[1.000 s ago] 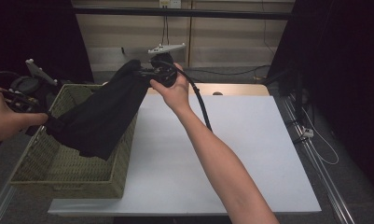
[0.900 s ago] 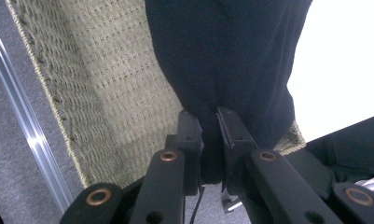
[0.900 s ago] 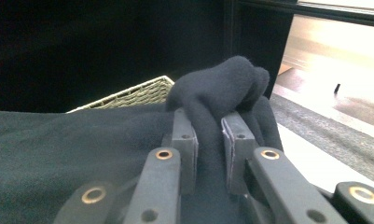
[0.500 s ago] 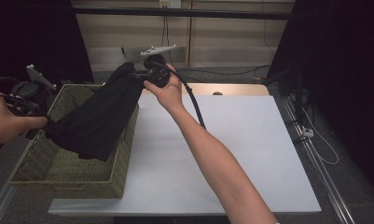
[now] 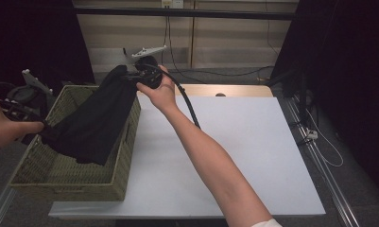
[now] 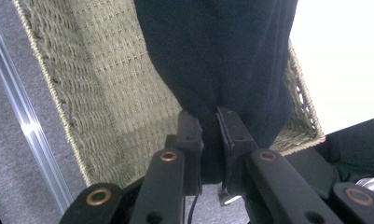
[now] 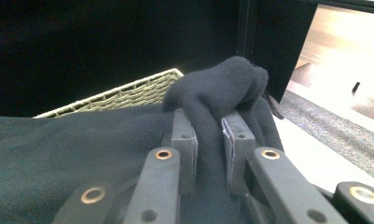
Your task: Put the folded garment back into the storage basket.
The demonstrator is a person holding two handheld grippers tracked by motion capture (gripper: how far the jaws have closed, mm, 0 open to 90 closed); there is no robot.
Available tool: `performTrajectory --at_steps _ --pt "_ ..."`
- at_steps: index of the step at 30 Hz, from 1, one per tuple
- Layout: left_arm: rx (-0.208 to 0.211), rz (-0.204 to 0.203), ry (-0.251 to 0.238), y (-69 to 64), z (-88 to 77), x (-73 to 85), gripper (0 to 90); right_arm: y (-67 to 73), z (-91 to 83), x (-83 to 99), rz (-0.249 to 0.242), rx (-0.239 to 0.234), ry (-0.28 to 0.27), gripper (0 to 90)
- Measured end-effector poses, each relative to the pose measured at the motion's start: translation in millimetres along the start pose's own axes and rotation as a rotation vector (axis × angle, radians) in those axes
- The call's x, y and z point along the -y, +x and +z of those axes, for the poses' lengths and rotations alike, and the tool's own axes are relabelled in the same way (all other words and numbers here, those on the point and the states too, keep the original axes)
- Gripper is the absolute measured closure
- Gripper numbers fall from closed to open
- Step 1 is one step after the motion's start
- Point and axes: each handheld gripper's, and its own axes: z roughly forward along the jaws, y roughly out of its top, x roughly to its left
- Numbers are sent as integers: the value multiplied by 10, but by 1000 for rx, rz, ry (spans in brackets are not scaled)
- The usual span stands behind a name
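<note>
A black cloth (image 5: 95,123) hangs stretched between my two grippers over a woven olive basket (image 5: 40,165) at the table's left. My left gripper (image 5: 39,126) is shut on the cloth's lower left end; in the left gripper view (image 6: 209,135) a fold of black cloth (image 6: 217,56) is pinched between the jaws, with the basket (image 6: 114,93) below. My right gripper (image 5: 130,75) is held high at the back, above the basket's far right corner, and is shut on the cloth's upper end. The right gripper view (image 7: 209,135) has bunched cloth (image 7: 217,91) clamped between its jaws, the basket rim (image 7: 128,91) behind.
The white tabletop (image 5: 234,142) lies to the right of the basket. A black cable (image 5: 189,106) trails from the right gripper across it. A metal rail (image 5: 319,161) runs along the table's right side, with dark curtains at both sides and wall cables at the back.
My right gripper has moved left and toward the back with the cloth's upper end, so the cloth now hangs more over the basket. The left gripper has stayed in place.
</note>
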Motion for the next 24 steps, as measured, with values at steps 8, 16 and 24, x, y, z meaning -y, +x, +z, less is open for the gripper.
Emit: performTrajectory --at_steps 8,16,24 --pt "7 -27 10 24 99 4 807 -7 126 41 3 -11 11 787" --pt "1 -25 21 23 157 -40 807 -36 223 90 7 -11 20 786" --pt "12 -24 31 29 202 -69 807 -72 263 109 13 -7 19 787"
